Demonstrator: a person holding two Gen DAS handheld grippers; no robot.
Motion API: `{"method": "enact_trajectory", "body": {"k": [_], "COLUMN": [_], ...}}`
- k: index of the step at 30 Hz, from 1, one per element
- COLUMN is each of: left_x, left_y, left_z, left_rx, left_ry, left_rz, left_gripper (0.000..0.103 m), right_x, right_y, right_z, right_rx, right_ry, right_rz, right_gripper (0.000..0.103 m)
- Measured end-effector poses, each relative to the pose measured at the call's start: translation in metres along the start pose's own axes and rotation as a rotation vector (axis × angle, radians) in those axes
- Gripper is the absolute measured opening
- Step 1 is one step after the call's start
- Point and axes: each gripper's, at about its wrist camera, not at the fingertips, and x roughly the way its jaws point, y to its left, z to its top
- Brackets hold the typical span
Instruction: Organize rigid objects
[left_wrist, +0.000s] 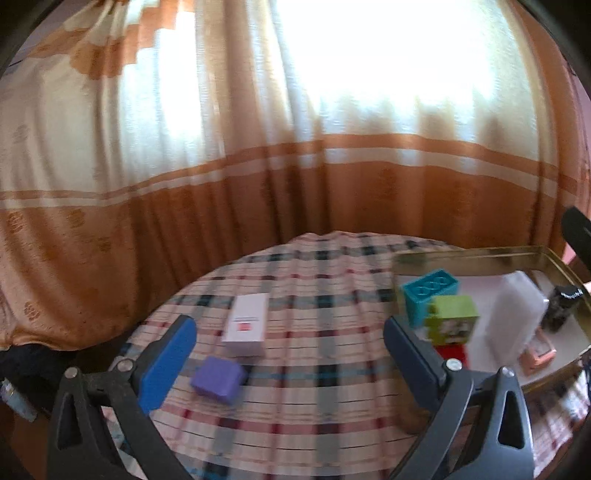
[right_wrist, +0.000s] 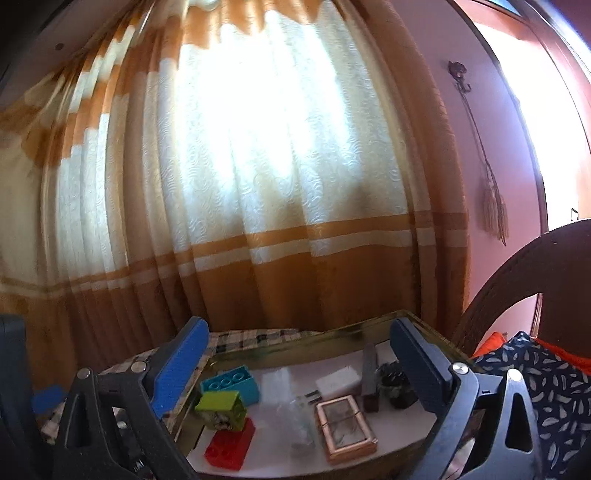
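Surroundings: purple block (left_wrist: 218, 379) and white box (left_wrist: 246, 324) are seen on the checked bench (left_wrist: 314, 369); teal brick (right_wrist: 232, 384), green brick (right_wrist: 221, 405), red brick (right_wrist: 231, 444) lie in gold tray (right_wrist: 295, 341) | Fingers: left gripper (left_wrist: 290, 354) and right gripper (right_wrist: 295, 369) are spread wide, nothing held.

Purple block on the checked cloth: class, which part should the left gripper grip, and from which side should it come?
Grip the purple block across two opposite flat side faces, coming down from above. It lies flat and alone on the tablecloth, apart from the white box, so its sides look free. The left gripper is open and empty.
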Motion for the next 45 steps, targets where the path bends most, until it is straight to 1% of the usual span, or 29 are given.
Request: {"method": "enact_trajectory", "body": {"k": [1,3,6,9,10,12,17,21,27,35,41,45], "left_x": [0.0,0.0,0.0,-0.002,-0.002,0.0,-0.001,-0.007,-0.009,-0.012,-0.009,-0.003], "left_y": [0.004,0.012,0.021,0.029,0.031,0.032,0.033,0.036,0.041,0.047,0.058,0.067], "left_z": [-0.001,-0.004,-0.009,-0.011,-0.011,-0.012,-0.013,-0.014,-0.015,-0.017,-0.019,-0.021], "left_rx": [-0.006,-0.02,-0.042,-0.085,-0.094,-0.097,-0.102,-0.108,-0.123,-0.148,-0.19,-0.217], "left_ry": [-0.001,-0.007,-0.004,-0.01,-0.008,0.004,0.014,0.0,0.006,0.0,0.02,0.05], "left_rz": [0.012,0.031,0.044,0.05,0.061,0.085,0.088,0.078,0.071,0.053,0.049,0.059], "left_gripper": [0.103,0.103,0.103,0.103,0.103,0.103,0.103,0.103,0.103,0.103,0.103,0.103], "right_x": [-0.002,-0.003,-0.004,-0.005,-0.005,-0.008,-0.011,-0.011,-0.009,-0.014,-0.017,-0.017], "right_y": [0.003,0.01,0.016,0.019,0.021,0.025,0.032,0.032,0.027,0.031,0.037,0.044], "right_z": [-0.004,-0.007,-0.01,-0.016,-0.018,-0.018,-0.02,-0.02,-0.02,-0.021,-0.022,-0.024], "right_rx": [-0.004,-0.027,-0.036,-0.007,-0.013,-0.038,-0.075,-0.067,-0.043,-0.06,-0.052,-0.041], "right_ry": [-0.004,0.017,0.038,0.102,0.115,0.101,0.089,0.092,0.109,0.092,0.094,0.108], "right_rz": [0.013,0.025,0.045,0.11,0.118,0.118,0.129,0.131,0.136,0.152,0.174,0.176], "right_gripper": [0.1,0.1,0.1,0.1,0.1,0.1,0.1,0.1,0.1,0.1,0.1,0.1]}}
